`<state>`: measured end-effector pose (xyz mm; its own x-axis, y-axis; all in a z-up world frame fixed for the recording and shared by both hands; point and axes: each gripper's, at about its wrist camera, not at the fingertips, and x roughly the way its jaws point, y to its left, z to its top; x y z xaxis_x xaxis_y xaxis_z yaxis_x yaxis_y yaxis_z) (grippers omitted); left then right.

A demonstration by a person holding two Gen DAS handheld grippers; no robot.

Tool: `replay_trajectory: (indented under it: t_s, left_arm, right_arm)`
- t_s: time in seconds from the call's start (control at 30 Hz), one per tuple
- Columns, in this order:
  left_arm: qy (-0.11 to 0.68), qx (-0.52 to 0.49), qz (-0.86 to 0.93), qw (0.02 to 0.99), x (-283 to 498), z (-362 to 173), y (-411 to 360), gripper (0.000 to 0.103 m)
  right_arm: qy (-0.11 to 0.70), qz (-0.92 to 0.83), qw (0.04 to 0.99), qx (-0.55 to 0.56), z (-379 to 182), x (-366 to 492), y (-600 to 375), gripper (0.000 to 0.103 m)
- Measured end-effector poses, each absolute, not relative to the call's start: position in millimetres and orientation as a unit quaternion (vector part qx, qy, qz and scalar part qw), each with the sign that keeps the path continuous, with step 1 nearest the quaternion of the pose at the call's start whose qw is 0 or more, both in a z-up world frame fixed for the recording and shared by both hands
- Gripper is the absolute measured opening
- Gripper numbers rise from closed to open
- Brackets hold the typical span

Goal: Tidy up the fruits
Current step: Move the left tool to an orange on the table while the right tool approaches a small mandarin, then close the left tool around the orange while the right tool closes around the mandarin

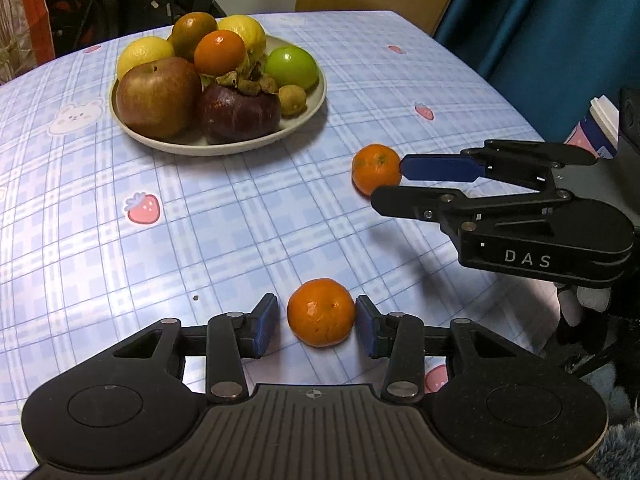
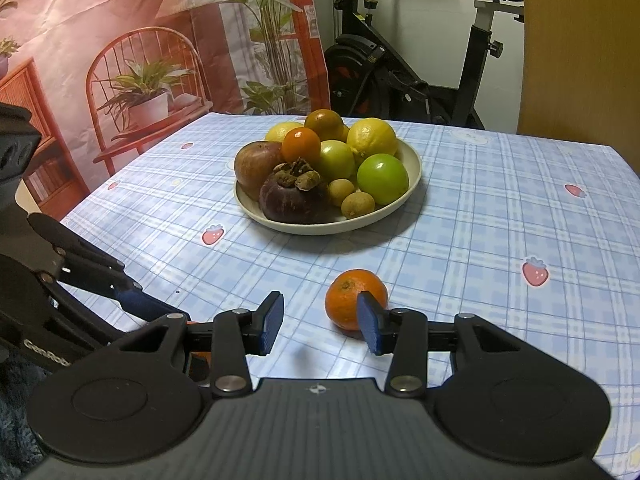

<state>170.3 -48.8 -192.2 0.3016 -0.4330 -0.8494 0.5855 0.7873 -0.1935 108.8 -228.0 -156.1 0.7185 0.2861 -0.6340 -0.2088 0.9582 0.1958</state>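
Left tongs [image 1: 316,322] released, straddling a small orange mandarin [image 1: 321,312] on the checked tabletop [image 1: 200,232], lined up for pickup. Right tongs [image 2: 320,318] released beside a second mandarin [image 2: 352,298]; cream plate [image 1: 308,114] already heaped.

The paper cup [image 1: 596,132] is partly hidden behind the right gripper [image 1: 394,188].

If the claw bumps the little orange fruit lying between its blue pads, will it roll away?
Probably yes. The small round orange tangerine sits loose on the smooth blue checked tablecloth, so a nudge could roll it. The left claw has one pad on each side, which should stop it. Its dimpled peel probably gives some grip.
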Motion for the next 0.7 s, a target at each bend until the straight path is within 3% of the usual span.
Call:
replay_trajectory:
  t_s: [0.07, 0.7]
  left_arm:
    - [0.495, 0.072, -0.318, 0.806, 170.3, -191.9, -47.6, 0.038]
    - [0.482, 0.045, -0.273, 0.832, 179.0, -189.7, -32.1, 0.038]
  right_arm:
    - [0.351, 0.134, 0.925, 0.056, -156.1, 108.8, -228.0, 0.044]
    - [0.348, 0.100, 0.931, 0.051, -164.0, 117.9, -235.7, 0.045]
